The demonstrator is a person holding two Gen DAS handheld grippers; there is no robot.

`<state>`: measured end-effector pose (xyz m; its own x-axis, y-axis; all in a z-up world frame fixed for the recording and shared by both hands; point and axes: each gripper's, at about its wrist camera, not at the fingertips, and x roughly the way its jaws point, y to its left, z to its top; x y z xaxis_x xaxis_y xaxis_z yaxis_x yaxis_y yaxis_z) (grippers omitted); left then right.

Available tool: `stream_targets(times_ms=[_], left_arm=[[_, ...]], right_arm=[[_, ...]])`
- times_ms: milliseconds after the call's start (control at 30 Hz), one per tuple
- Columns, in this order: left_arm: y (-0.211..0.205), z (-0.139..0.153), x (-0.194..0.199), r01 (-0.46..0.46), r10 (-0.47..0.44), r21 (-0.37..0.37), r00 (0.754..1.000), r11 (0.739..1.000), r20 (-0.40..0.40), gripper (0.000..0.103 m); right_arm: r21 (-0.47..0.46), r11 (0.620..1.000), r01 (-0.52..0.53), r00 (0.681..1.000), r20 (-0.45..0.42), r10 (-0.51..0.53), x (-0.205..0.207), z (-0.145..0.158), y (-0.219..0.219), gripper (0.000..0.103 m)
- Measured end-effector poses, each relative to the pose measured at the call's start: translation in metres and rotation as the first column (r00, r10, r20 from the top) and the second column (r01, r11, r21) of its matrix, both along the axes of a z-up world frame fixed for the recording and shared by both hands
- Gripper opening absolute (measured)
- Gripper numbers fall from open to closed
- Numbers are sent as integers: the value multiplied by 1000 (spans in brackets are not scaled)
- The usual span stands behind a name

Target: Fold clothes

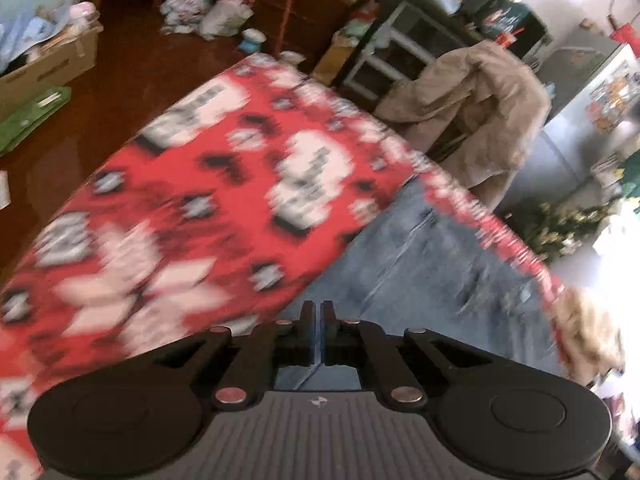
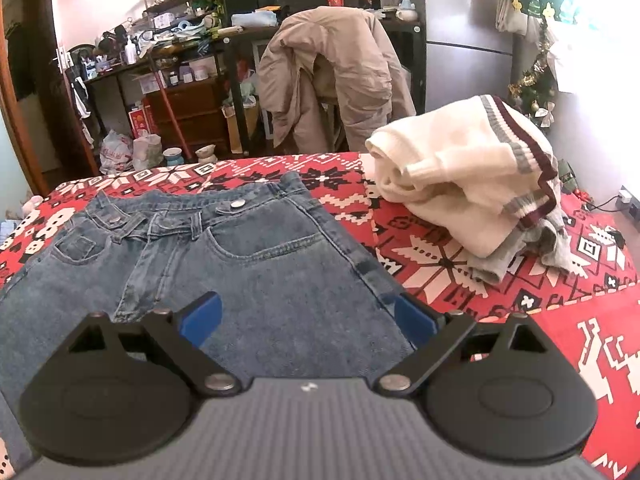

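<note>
Left gripper: the left gripper [image 1: 319,316] had its black jaws drawn together with only a thin slit between them; blue denim showed in that slit and just below the tips, so it looked clenched on a fold of the jeans, though the blur of that view left the contact itself hard to read
Right gripper: the right gripper [image 2: 308,316] stood released, its blue pads [image 2: 202,318] spread wide above the denim with nothing between them
Jeans: the jeans [image 2: 248,252] lay flat on the red patterned cover [image 2: 560,280], waistband toward the far edge, two metal buttons and the front pockets facing up; in the left wrist view the same denim [image 1: 420,264] ran off to the right of the closed jaws
Cover: red with white and black snowflake and block patterns, spread over the whole work surface; sharp in the right wrist view, smeared in the left
Sweater pile: a cream sweater [image 2: 472,168] with grey and maroon striped ribbing sat bunched on the cover to the right of the jeans, apart from them, on top of a grey garment [image 2: 520,252]
Background: a beige jacket [image 2: 332,72] hung over a chair beyond the far edge, with cluttered shelves [image 2: 180,12] behind and a cardboard box [image 1: 48,64] on the floor in the left wrist view
</note>
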<state>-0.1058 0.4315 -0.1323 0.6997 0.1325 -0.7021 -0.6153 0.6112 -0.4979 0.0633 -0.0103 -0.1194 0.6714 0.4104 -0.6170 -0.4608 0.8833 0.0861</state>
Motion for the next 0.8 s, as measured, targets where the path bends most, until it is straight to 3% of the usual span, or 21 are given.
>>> stream_targets(times_ms=[167, 333, 533, 667, 800], left_arm=[[10, 4, 79, 38, -35, -46, 997, 998, 68, 2], [22, -16, 132, 39, -40, -38, 999, 998, -22, 2], [38, -30, 132, 15, -15, -7, 1000, 1000, -23, 3], [45, -25, 128, -50, 56, 88, 996, 995, -70, 1], [50, -16, 110, -63, 63, -3, 997, 998, 36, 1]], right_arm=[[4, 1000, 14, 1000, 7, -14, 5, 2, -1, 95], [20, 999, 45, 999, -4, -45, 12, 1, -7, 95], [-10, 999, 50, 999, -9, -50, 18, -7, -6, 95], [-13, 999, 43, 999, -11, -43, 25, -11, -2, 95], [-5, 999, 43, 999, 18, -43, 33, -8, -2, 94]])
